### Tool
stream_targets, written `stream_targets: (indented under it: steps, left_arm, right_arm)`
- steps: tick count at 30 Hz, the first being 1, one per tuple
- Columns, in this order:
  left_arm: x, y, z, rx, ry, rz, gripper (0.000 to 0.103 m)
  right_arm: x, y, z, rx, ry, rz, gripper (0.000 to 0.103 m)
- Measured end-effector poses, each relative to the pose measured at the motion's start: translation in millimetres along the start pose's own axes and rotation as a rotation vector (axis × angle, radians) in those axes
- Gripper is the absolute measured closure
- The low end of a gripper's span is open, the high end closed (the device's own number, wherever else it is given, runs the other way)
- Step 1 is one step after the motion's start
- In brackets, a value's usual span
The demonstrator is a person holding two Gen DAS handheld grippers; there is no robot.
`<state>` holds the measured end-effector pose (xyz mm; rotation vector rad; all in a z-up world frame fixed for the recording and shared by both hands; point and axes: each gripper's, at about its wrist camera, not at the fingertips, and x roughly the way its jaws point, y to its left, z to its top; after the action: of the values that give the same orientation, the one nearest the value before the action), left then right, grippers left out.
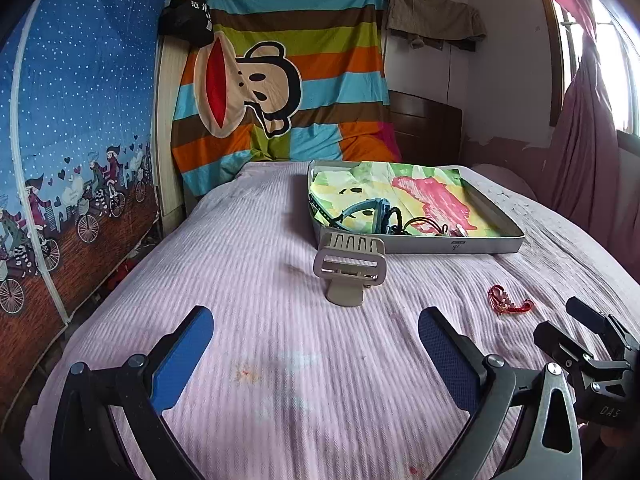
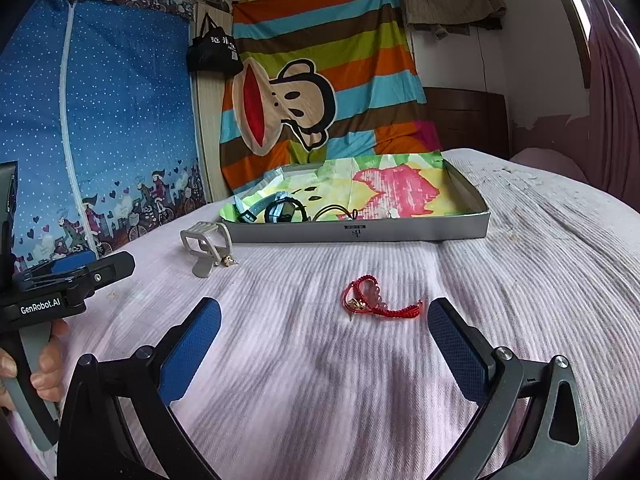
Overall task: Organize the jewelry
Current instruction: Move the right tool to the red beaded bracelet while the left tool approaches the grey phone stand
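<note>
A red braided bracelet (image 2: 374, 296) with a small gold charm lies on the pink bedspread, just ahead of my right gripper (image 2: 324, 334), which is open and empty. The bracelet (image 1: 508, 300) also shows to the right of my open left gripper (image 1: 316, 342). A beige hair claw clip (image 1: 350, 268) stands ahead of the left gripper, touching the front of a shallow grey box (image 1: 460, 245). The clip (image 2: 206, 246) has a small gold piece beside it. Inside the box (image 2: 360, 232), on colourful paper, lie blue hairbands (image 1: 368, 210) and dark cords.
The pink ribbed bedspread (image 1: 260, 280) covers the bed. A blue printed wardrobe (image 1: 72, 140) stands at left, a striped monkey blanket (image 1: 280, 80) hangs at the back, and curtains (image 1: 580, 140) hang at right. A hand (image 2: 44, 364) holds the left gripper's handle.
</note>
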<state>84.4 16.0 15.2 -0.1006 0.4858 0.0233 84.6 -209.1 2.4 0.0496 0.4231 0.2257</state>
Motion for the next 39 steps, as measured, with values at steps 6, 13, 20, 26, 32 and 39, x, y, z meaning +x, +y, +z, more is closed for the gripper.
stream_targets:
  steps: [6,13,20,26,32,39]
  left_arm:
    - [20.0,-4.6,5.1,0.005,0.044,-0.005,0.0]
    - [56.4,-3.5,13.3,-0.036,0.135,-0.029,0.0]
    - [84.3,-10.0,20.1,-0.011,0.188,-0.027,0.0]
    - [94.8,-11.1,23.8,-0.007,0.191,-0.029,0.0]
    - [97.4,-9.5,24.6,-0.022,0.185,-0.061,0.011]
    - [102.4,-7.5,25.8,-0.041,0.185,-0.091,0.026]
  right_arm:
    - [20.9,-4.4,2.1,0.014,0.075,0.008,0.001]
    - [54.0,-15.1,4.0,0.056,0.169,0.029,0.001]
    - [81.0,-20.8,5.5,0.079,0.219,0.04,0.002]
    - [96.6,-25.8,4.2,0.11,0.246,0.058,0.01]
    - [104.1,-23.6,4.1,0.112,0.253,0.086,0.022]
    - [109.8,-21.1,3.9,0.102,0.263,0.118,0.025]
